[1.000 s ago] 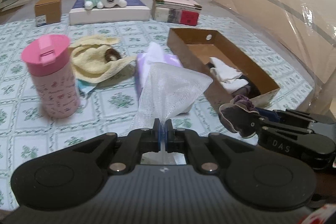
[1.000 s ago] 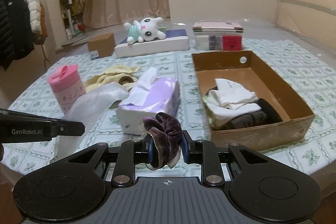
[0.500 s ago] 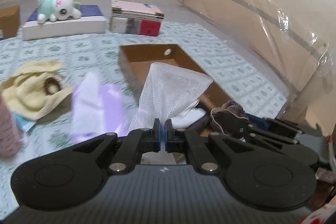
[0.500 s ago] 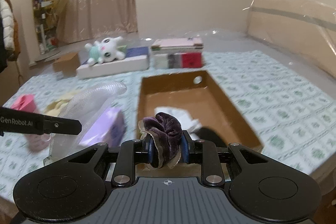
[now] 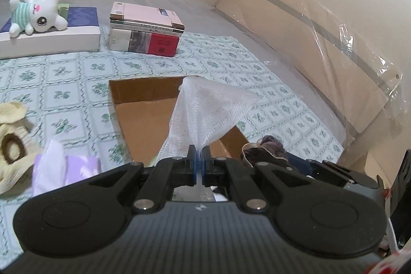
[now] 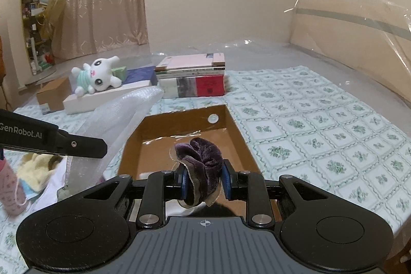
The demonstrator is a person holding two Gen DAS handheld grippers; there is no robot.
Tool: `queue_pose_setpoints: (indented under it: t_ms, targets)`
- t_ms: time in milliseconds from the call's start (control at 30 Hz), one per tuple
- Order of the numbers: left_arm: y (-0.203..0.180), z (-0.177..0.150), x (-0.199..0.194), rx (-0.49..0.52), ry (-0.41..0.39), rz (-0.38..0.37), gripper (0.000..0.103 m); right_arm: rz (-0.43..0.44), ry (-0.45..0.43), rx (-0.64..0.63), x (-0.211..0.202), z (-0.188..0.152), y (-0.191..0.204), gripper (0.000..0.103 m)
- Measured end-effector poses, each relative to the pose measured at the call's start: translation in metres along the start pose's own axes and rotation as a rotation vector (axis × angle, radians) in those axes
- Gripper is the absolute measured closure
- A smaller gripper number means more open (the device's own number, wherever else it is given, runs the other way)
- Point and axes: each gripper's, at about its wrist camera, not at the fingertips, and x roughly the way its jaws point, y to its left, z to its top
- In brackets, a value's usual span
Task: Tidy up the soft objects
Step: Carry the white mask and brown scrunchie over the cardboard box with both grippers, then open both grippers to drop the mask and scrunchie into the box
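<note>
**Both grippers loaded, poised over the box**

The left gripper pinches a white mesh cloth; the right gripper clamps a purple velvet scrunchie. Both hang above the cardboard box. This looks like the drop-off step: lower, then release inside. The box's near end hides behind the gripper bodies, so its contents are hard to make out.

Velvety purple scrunchie, gauzy white mesh — matt brown cardboard box.
</note>
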Motion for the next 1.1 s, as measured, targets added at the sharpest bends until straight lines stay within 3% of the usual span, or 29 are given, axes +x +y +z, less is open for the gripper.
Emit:
queue_pose_setpoints:
  t_ms: [400, 500, 733, 1000, 1100]
  targets:
    - [0.023, 0.025, 0.068, -0.113, 0.054, 0.014, 0.100, -0.027, 0.042, 0.009, 0.064, 0.019, -0.021, 0.077]
    - [0.026, 0.023, 0.078, -0.092, 0.066, 0.044, 0.091, -0.028, 0.057, 0.014, 0.073, 0.016, -0.023, 0.077]
    - [0.041, 0.015, 0.077, -0.091, 0.066, 0.085, 0.085, -0.025, 0.090, 0.028, 0.086, 0.007, -0.025, 0.077]
    - [0.051, 0.017, 0.062, -0.122, 0.038, 0.074, 0.063, -0.018, 0.086, 0.044, 0.087, 0.006, -0.026, 0.077]
    - [0.052, 0.020, 0.054, -0.111, 0.016, 0.090, 0.063, -0.016, 0.086, 0.048, 0.087, 0.007, -0.026, 0.077]
